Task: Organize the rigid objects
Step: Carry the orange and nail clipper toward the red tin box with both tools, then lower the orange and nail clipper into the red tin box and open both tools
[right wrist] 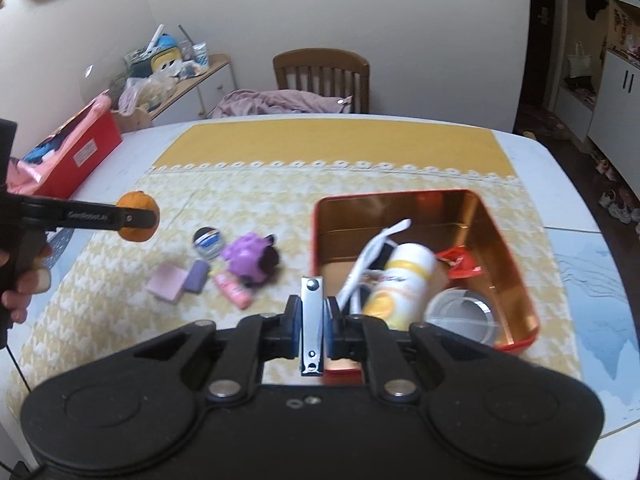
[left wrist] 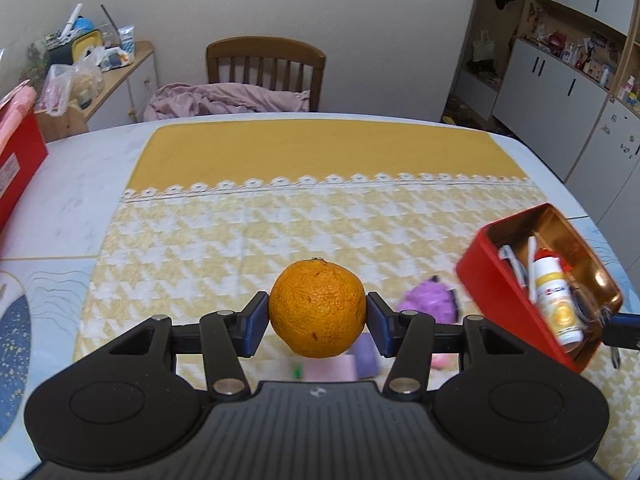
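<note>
Yellow checked cloth is covering the table (right wrist: 560,184), where a red tin (right wrist: 516,280) is sitting. Left gripper (left wrist: 318,320) is clenching an orange (left wrist: 318,308) above the cloth, while right gripper (right wrist: 312,318) is pinching a nail clipper (right wrist: 311,320) just beside the tin's near corner.

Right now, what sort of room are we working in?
Most likely a home dining room or kitchen corner: a dining table with a yellow cloth, a wooden chair draped with clothing at its far side, and white storage cabinets with cluttered shelves.
</note>
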A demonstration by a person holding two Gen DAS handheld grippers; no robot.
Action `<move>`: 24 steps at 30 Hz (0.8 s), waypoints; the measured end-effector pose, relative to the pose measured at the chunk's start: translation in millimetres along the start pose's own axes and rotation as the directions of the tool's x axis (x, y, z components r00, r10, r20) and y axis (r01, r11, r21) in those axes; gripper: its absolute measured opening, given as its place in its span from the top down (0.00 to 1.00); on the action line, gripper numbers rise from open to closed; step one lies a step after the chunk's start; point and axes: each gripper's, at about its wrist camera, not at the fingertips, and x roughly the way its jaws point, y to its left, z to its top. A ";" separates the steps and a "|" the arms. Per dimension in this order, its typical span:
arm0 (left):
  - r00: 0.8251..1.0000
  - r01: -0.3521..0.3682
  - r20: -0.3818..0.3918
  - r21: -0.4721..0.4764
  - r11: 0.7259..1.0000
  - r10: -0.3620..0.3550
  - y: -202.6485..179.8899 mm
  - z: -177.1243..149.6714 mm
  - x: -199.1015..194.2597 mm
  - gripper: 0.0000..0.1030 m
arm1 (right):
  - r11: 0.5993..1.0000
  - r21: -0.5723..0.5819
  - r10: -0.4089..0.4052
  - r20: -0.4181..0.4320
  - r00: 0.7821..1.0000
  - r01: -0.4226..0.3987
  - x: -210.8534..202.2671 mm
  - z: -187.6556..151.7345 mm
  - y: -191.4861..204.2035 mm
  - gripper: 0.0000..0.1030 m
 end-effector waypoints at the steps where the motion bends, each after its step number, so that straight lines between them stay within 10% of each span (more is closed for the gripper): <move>1: 1.000 0.005 0.000 0.003 1.000 -0.005 -6.6 0.8 -0.3 0.50 | 1.000 0.001 -0.002 0.002 1.000 0.002 -1.1 0.2 -5.2 0.90; 24: 0.989 0.142 -0.060 0.121 0.983 -0.135 -187.2 23.9 36.9 0.50 | 1.000 0.012 0.015 -0.024 1.000 -0.014 13.6 3.4 -125.2 0.90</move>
